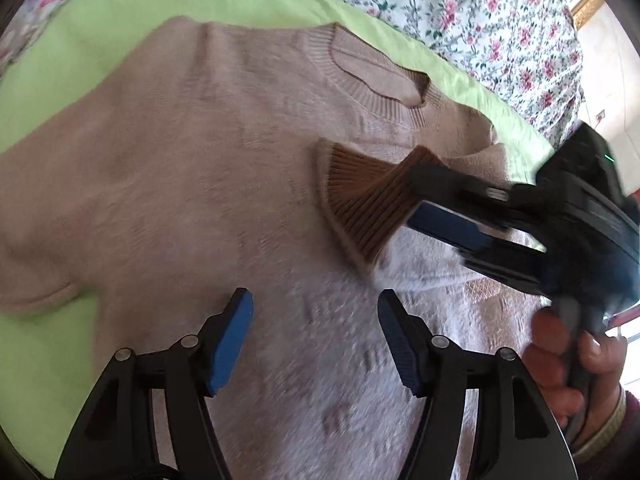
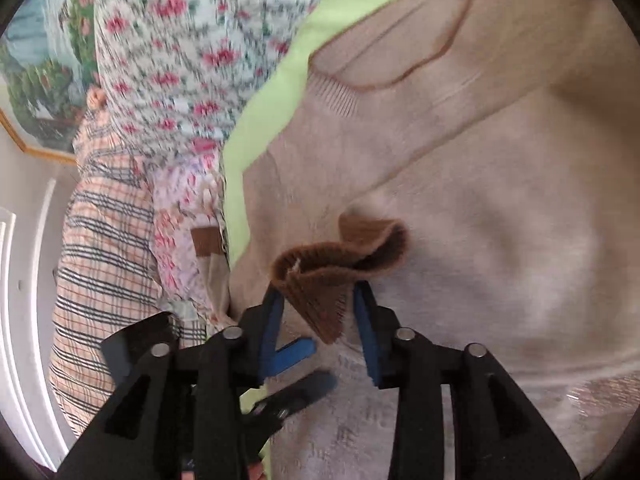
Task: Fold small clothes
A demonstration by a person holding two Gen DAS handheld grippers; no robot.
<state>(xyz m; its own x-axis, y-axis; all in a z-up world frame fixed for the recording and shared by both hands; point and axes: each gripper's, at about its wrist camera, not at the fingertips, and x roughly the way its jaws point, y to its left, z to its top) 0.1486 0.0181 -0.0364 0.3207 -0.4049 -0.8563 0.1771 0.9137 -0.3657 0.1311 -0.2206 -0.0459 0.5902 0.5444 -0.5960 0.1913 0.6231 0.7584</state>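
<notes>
A small beige knit sweater (image 1: 192,168) lies flat on a lime-green cloth (image 1: 100,28), its neckline (image 1: 372,76) toward the far side. Its right sleeve is folded across the chest, ending in a brown ribbed cuff (image 1: 360,200). My right gripper (image 1: 416,196) comes in from the right, with the cuff (image 2: 332,276) between its blue pads; the jaws stand partly apart around it. My left gripper (image 1: 316,320) hovers open and empty over the sweater's lower body, just short of the cuff. The sweater (image 2: 480,200) fills the right wrist view.
A floral bedspread (image 1: 480,8) lies beyond the green cloth. In the right wrist view a plaid garment (image 2: 104,248) and floral fabric (image 2: 180,80) are piled left of the green cloth (image 2: 260,120), beside a white door and a framed picture.
</notes>
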